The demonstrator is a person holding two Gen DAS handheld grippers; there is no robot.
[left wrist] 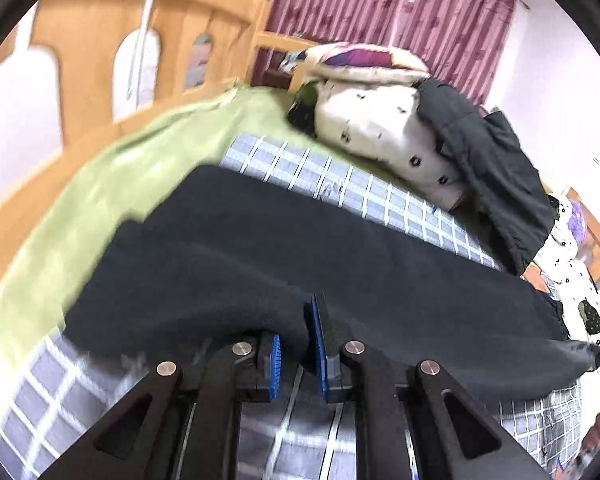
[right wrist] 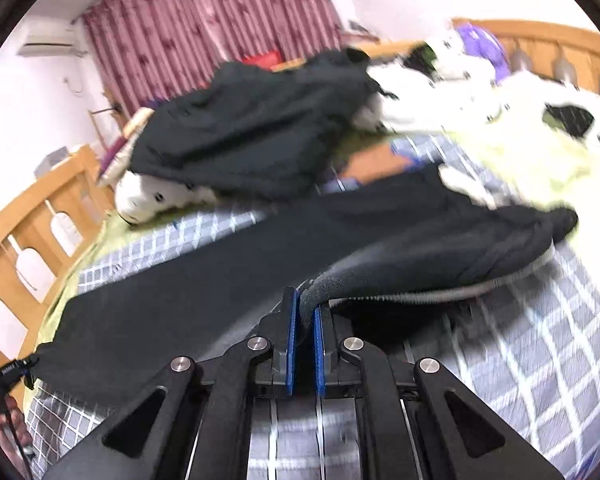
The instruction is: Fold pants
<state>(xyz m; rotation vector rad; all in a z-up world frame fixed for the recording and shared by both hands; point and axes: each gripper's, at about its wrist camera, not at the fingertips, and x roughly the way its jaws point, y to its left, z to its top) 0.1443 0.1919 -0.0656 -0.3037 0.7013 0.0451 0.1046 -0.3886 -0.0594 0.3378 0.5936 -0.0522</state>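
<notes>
Both claws clamp the near edge of black pants (left wrist: 300,240) spread across the checked bed (left wrist: 400,204): left claw (left wrist: 296,344) at six o'clock, right claw (right wrist: 305,312) likewise. Lift evenly, keeping the edge taut.

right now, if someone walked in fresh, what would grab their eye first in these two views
The dark pants stretched across the checked bedsheet dominate both views, with the left gripper and right gripper each pinching the near edge of the fabric. Behind them, a heap of black and white spotted bedding sits before the pink curtain, with the wooden bed rail to one side.
</notes>
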